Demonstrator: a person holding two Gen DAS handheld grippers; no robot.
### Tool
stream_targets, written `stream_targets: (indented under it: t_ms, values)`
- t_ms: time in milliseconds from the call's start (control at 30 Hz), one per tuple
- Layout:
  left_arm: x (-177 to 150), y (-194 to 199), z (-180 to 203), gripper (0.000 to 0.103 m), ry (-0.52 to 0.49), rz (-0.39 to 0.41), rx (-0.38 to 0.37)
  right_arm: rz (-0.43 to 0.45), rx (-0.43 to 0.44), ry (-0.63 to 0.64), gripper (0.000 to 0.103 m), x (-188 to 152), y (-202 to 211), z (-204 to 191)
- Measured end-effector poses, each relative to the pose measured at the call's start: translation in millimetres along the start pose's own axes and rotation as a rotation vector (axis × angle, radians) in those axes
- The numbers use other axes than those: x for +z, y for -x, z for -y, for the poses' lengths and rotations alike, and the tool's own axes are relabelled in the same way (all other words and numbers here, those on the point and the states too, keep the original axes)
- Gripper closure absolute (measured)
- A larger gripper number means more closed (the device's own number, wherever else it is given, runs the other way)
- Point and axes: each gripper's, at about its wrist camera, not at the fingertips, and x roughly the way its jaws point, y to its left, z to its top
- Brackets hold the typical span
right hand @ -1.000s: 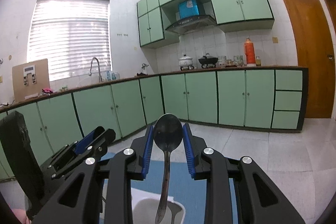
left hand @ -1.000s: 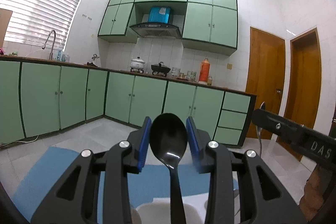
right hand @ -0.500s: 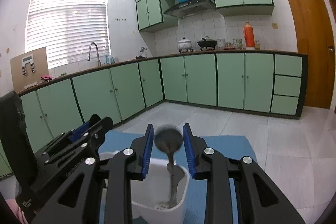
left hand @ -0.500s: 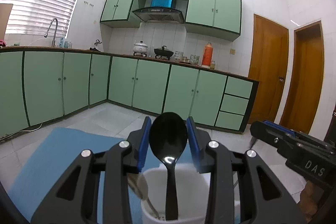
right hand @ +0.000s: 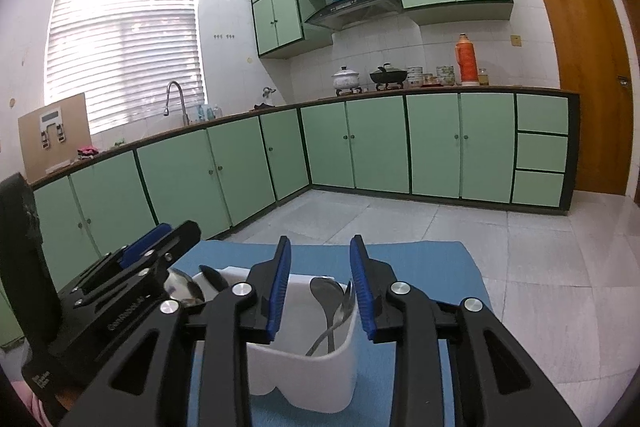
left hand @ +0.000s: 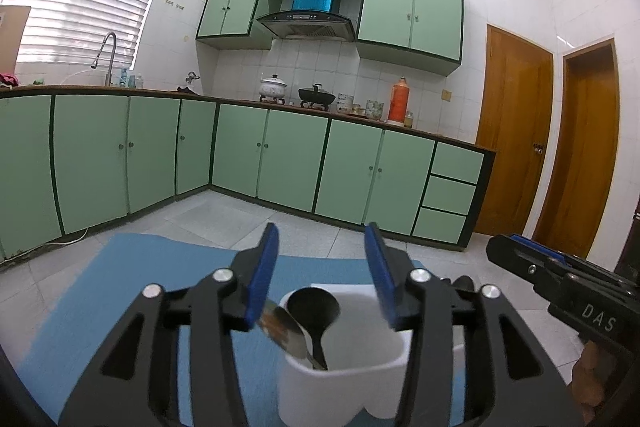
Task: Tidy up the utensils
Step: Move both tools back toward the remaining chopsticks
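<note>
Spoons (left hand: 313, 311) stand in our white holder (left hand: 344, 387); our left gripper (left hand: 322, 267) and right gripper (right hand: 320, 275) hover at twelve o'clock, jaws opening, nothing between them.

Black spoon (left hand: 314, 307) and steel spoons (right hand: 326, 293) stand bowl-up in white holder (left hand: 344, 387).

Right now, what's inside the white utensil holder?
The white utensil holder contains a black spoon and a metal spoon; its other side holds another metal spoon beside what looks like a fork. The holder's walls hide the handle ends.
</note>
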Motion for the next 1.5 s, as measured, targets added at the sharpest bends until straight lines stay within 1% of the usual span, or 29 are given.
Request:
stream_targets:
  t_ms: [33,133,233,433,600,733,833,967,1067,1167,1267,1367,1500]
  values:
    - [0,4,0,0.050,0.002,0.001,0.002,0.005,-0.004,0.001,0.065,0,4,0]
    - [1,19,2,0.041,-0.001,-0.002,0.000,0.007,-0.013,0.007,0.064,-3,16,-1]
    - [1,39,1,0.032,-0.004,0.002,0.006,0.007,-0.024,0.017,0.058,-9,30,-3]
    - [-8,75,2,0.025,0.002,-0.023,0.017,-0.015,-0.040,0.013,0.054,-31,62,-4]
    - [-25,107,5,0.023,-0.013,-0.050,0.019,-0.030,-0.049,-0.004,0.053,-54,91,-4]
    - [-43,130,2,0.022,-0.017,-0.097,0.019,-0.044,-0.065,-0.016,0.053,-70,112,-2]
    - [-57,146,0,0.022,-0.042,-0.124,0.041,-0.061,-0.078,-0.022,0.053,-85,126,-2]
    - [-76,164,-3,0.022,-0.041,-0.158,0.065,-0.086,-0.108,-0.022,0.053,-112,143,-2]
    - [-95,182,-4,0.022,-0.076,-0.147,0.113,-0.104,-0.123,-0.029,0.053,-129,154,0]
    - [-112,195,-8,0.022,-0.074,-0.164,0.136,-0.107,-0.148,-0.057,0.053,-150,165,2]
    - [-130,214,-11,0.022,-0.090,-0.142,0.172,-0.103,-0.169,-0.052,0.053,-170,178,-1]
    - [-145,233,-12,0.021,-0.110,-0.137,0.182,-0.104,-0.164,-0.062,0.053,-188,192,-2]
    - [-162,254,-11,0.021,-0.107,-0.154,0.173,-0.094,-0.170,-0.065,0.053,-209,214,-5]
